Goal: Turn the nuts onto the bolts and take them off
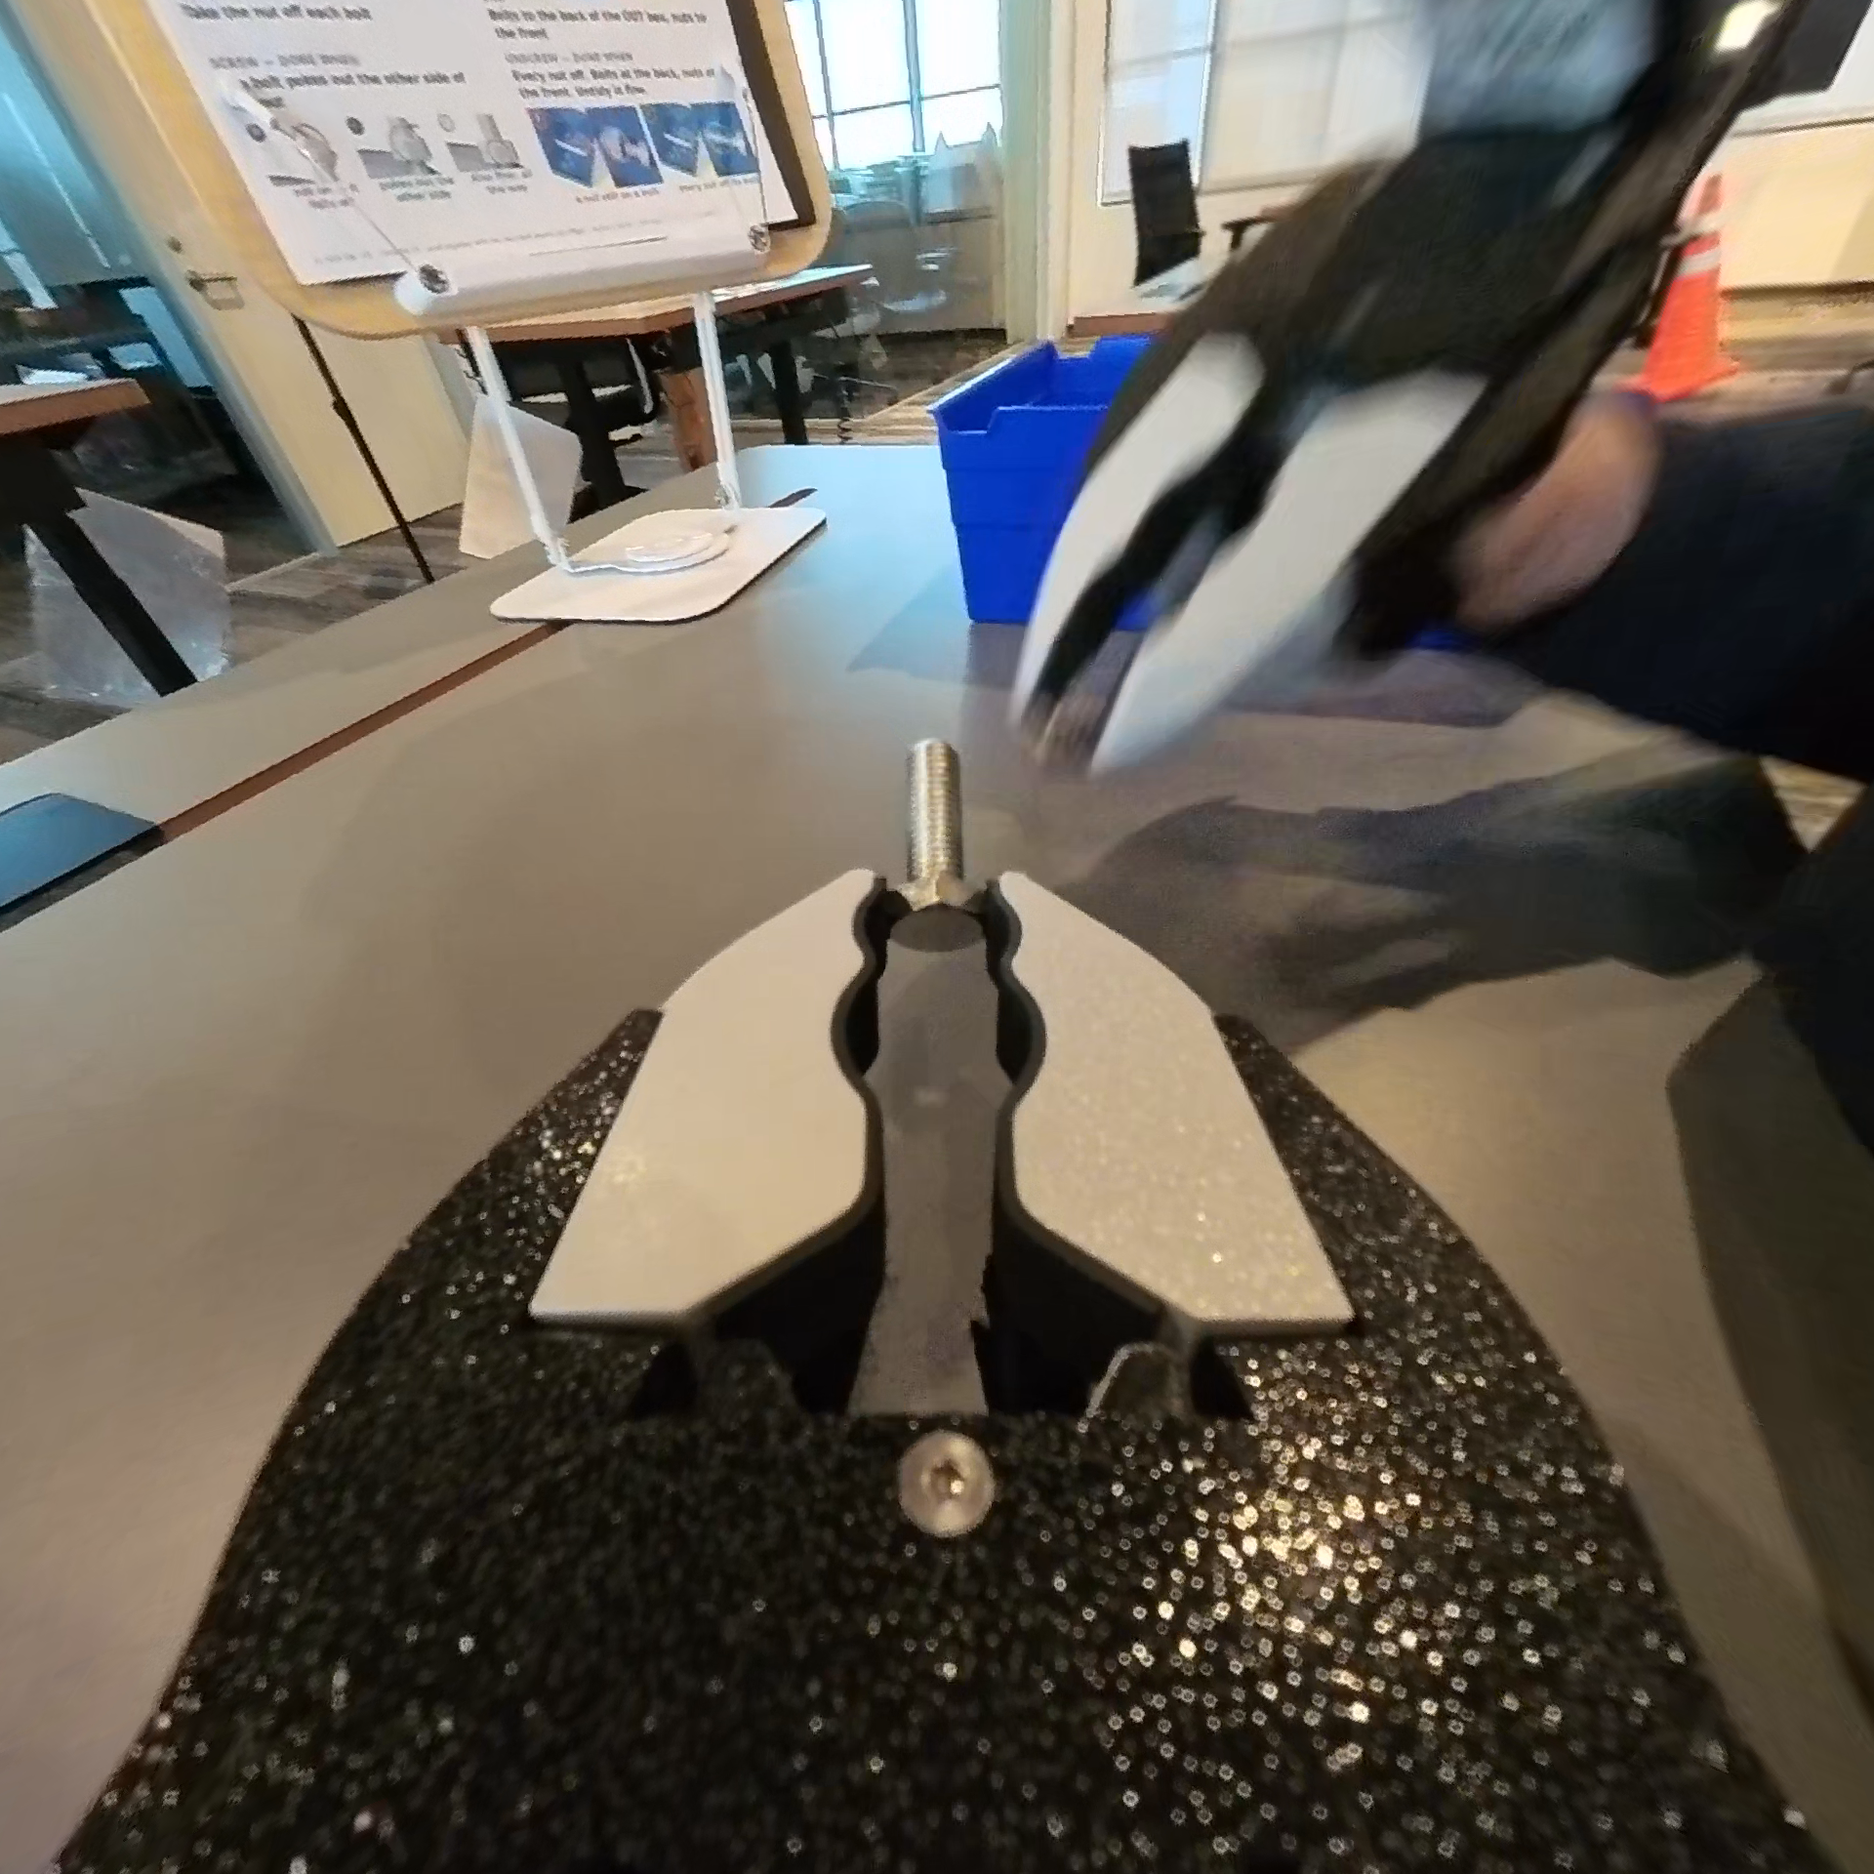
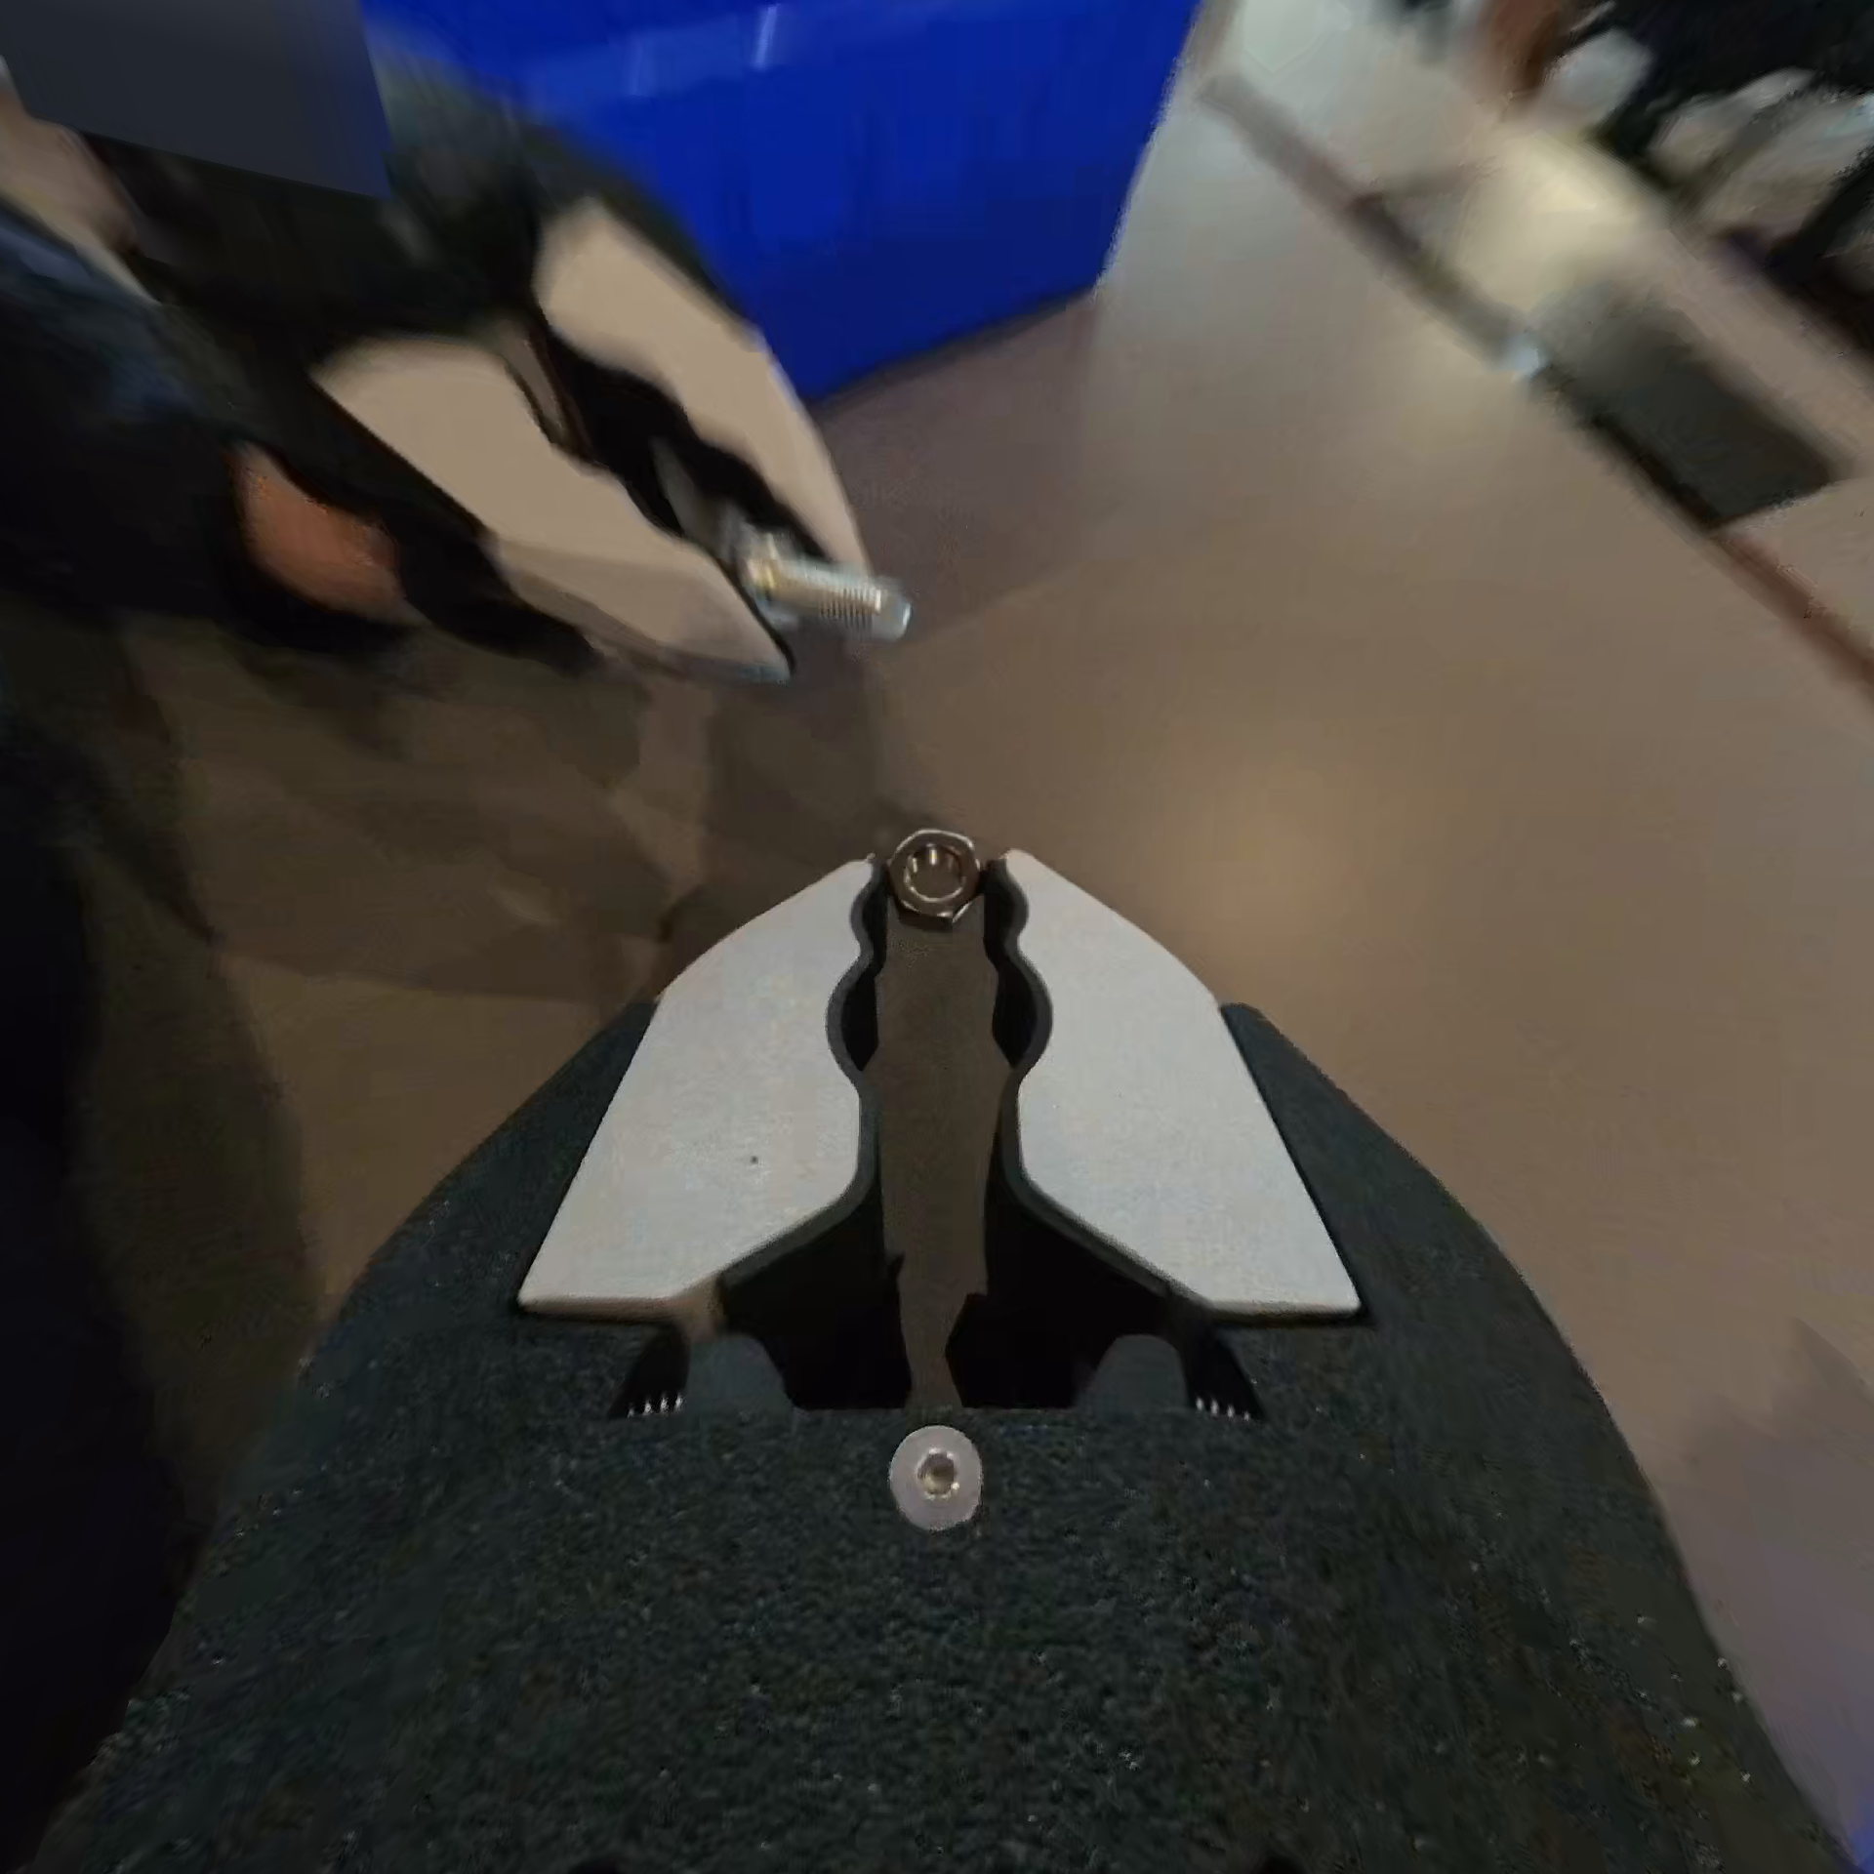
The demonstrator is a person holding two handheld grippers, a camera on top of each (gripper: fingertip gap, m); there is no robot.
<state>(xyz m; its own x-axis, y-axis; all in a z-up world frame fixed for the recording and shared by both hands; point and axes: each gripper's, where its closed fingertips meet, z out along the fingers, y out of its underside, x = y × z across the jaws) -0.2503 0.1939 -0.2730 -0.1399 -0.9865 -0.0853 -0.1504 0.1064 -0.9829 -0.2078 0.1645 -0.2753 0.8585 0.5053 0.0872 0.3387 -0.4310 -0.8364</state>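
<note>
Bolt (image 1: 935, 823) sits pinched by its head at the tips of our left claw (image 1: 938, 897), shank pointing out over the grey desk (image 1: 406, 913). Our right claw (image 2: 931, 884) is closed on a nut (image 2: 931, 878). Near the desk's far edge we see a blue bin (image 1: 1014, 487) and a printed instruction sheet (image 1: 487, 132) on a white stand.

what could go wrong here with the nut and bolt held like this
1. The right gripper pinches the hex nut only at its very fingertips, so it may slip or twist out when pressed on the thread.
2. The left gripper clamps the bolt by its head alone, so the shank could tilt and cross-thread.
3. The right gripper looks motion-blurred in the left wrist view; a fast approach could knock the bolt tip off axis.
</note>
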